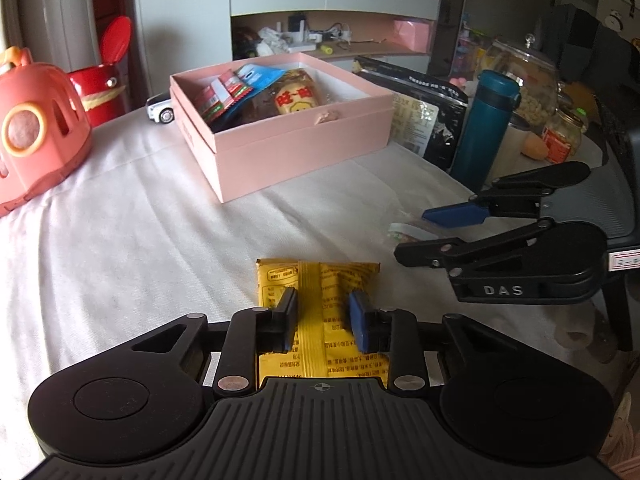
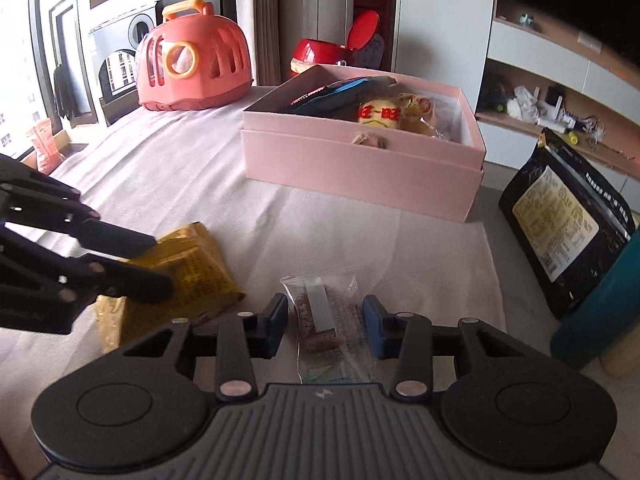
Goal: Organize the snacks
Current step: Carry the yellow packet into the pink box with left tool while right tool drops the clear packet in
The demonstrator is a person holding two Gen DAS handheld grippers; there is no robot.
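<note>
Snacks first: two loose packets lie on the white cloth of the desk (image 1: 140, 220), one under each of my tools. My left tool (image 1: 322, 320) sits low and level over the yellow packet (image 1: 320, 280), fingers spread to either side of its centre seam with a gap between; I can't tell whether the pads touch the wrapper. From the right wrist view that left tool comes in from the left edge, tips angled down onto the yellow packet (image 2: 188, 272). My right tool (image 2: 326, 322) hovers low over the clear-wrapped snack bar (image 2: 320, 312), fingers wide apart on both sides of it, gripping nothing. The two packets lie near each other, not touching.

Farther back stands one pink box (image 1: 296, 136), lid off and nested beneath it, already holding several snack packs; I can't count them exactly. To its right, one black pouch (image 2: 560, 216) stands upright beside one teal bottle (image 1: 484, 128). At the far left, one orange carrier (image 2: 192, 60) and one red bin (image 1: 100, 92).
</note>
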